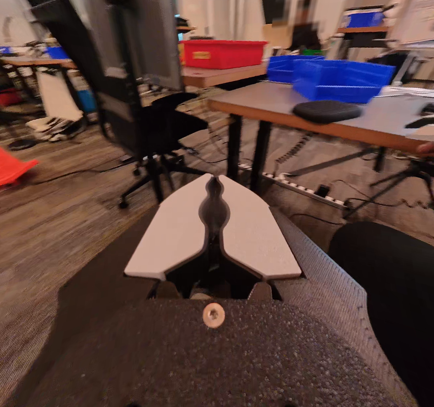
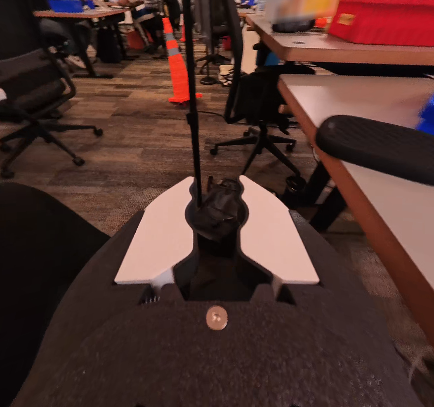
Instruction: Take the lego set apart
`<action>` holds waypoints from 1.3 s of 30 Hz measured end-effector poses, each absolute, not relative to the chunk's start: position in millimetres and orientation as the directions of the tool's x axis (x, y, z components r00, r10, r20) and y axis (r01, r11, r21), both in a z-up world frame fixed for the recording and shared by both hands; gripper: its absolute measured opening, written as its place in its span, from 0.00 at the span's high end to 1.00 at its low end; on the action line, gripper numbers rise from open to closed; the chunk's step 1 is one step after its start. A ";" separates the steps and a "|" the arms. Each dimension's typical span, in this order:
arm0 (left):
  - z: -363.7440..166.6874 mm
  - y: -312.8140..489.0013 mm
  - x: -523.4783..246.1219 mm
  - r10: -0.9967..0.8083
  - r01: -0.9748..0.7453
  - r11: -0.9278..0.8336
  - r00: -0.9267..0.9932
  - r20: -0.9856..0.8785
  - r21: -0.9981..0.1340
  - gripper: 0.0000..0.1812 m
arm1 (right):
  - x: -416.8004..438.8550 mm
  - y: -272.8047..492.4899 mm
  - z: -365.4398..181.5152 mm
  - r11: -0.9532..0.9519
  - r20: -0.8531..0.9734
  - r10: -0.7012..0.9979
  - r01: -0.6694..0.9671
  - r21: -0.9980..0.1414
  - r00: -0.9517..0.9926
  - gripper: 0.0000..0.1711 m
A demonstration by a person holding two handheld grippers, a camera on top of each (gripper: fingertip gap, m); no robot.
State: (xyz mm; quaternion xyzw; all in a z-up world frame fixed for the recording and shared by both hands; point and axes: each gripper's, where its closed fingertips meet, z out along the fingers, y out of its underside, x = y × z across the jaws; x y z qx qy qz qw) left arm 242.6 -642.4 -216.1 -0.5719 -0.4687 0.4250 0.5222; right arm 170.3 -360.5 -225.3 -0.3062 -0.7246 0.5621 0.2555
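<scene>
No lego set shows in either view. My left gripper is held low over the carpet beside the desks, its two white fingers pressed together with nothing between them. My right gripper is also held low, its white fingers standing apart. A crumpled black bundle at the foot of a thin black pole shows in the gap between them. I cannot tell whether the fingers touch it. Both views are blurred.
A grey desk carries blue bins, and a red bin sits on the desk behind. Black office chairs, a black armrest pad, an orange cone and a power strip with floor cables are around.
</scene>
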 end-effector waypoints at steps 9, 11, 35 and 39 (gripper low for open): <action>-304.1 -811.6 167.2 0.999 0.168 -0.042 -0.018 -0.045 -0.985 1.00 | 76.7 -545.4 -336.1 0.290 0.076 0.409 0.051 -0.956 -0.909 0.82; -314.9 -839.5 140.6 0.998 0.119 -0.043 -0.046 -0.049 -0.992 1.00 | 59.7 -601.1 -348.6 0.272 0.083 0.341 0.014 -0.962 -0.936 0.84; 102.4 -1163.2 -113.2 0.965 0.229 0.046 0.241 0.103 -0.972 1.00 | -168.5 -1046.1 81.1 0.147 -0.196 0.488 0.302 -0.942 -0.850 0.84; 81.5 -1246.6 -180.7 0.993 0.223 0.008 0.115 0.034 -0.975 0.99 | -246.8 -1084.7 46.3 0.134 -0.204 0.572 0.336 -0.932 -0.795 0.83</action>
